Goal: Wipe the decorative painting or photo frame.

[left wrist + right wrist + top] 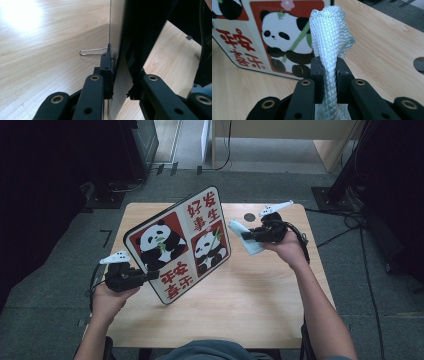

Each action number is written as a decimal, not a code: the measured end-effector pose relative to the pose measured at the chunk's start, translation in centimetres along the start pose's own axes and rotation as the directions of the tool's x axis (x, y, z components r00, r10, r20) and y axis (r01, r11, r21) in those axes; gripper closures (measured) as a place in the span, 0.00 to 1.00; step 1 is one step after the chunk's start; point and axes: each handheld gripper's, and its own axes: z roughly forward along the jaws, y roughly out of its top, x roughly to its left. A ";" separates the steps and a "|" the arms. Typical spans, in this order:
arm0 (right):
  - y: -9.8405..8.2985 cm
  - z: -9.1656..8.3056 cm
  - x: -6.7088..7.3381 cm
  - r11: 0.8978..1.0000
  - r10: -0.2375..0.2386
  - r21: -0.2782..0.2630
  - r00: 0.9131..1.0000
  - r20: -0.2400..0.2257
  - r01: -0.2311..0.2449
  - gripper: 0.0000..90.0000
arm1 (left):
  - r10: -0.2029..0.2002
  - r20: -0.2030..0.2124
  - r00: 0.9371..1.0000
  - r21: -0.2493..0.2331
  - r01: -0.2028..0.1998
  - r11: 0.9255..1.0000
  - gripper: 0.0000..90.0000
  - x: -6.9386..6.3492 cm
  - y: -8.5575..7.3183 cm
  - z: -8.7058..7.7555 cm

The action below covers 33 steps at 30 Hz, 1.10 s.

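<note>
White quilted cloth [329, 37] is pinched between the clenched jaws of the right gripper [256, 234], above the table [280, 310] at about 2 o'clock, just beside the upper right edge of the panda board [180, 245]. The board's printed face lies toward 9 o'clock from the cloth; its long axis runs from 7 to 1 o'clock. The left gripper [142, 276] is clamped on the board's lower left edge, so the wiping stroke appears to fall to the right hand.

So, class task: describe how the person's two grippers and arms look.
Both the left gripper and the right gripper are black, each topped with a pale three-cornered plate and trailing a black cable. Their jaws are black linkages with brass-ringed pivots. Both forearms are bare, with no sleeves showing.
</note>
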 end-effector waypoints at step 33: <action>8.9 -1.8 2.9 0.994 -0.097 -0.058 0.992 -0.083 0.093 0.90 | 0.015 0.006 1.000 0.014 -0.015 1.000 0.88 0.1 0.1 -0.1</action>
